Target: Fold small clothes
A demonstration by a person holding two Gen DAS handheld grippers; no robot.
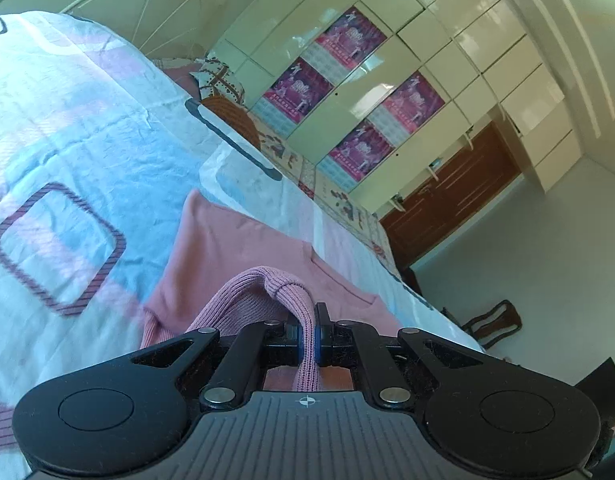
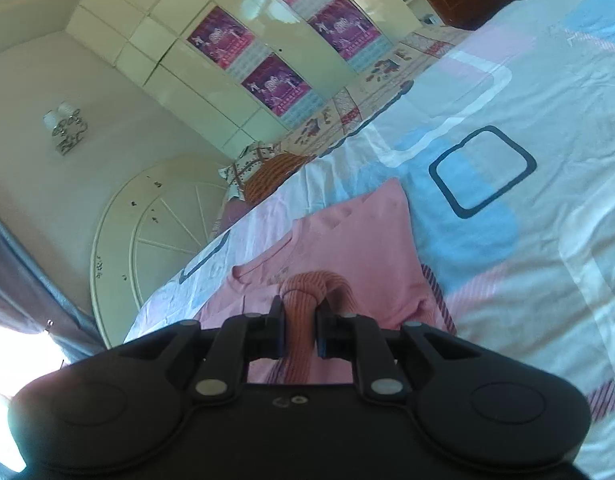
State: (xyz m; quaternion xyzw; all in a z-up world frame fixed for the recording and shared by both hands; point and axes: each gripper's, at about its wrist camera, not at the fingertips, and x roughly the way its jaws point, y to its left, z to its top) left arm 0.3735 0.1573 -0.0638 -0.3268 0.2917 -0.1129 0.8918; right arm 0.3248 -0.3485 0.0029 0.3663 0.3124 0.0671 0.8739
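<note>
A small pink garment lies spread on the bed, reaching away from me in both views. My left gripper is shut on its ribbed knit edge, which bunches up in a loop over the fingertips and hangs down between the pads. In the right wrist view the same pink garment stretches ahead, and my right gripper is shut on another bunch of the ribbed edge, lifted off the sheet. The near part of the garment is hidden under both grippers.
The bed sheet is white with blue and pink blocks and dark outlined squares. Folded patterned clothes sit near the curved white headboard. A glossy wardrobe with pink posters stands beyond the bed; a dark chair is on the floor.
</note>
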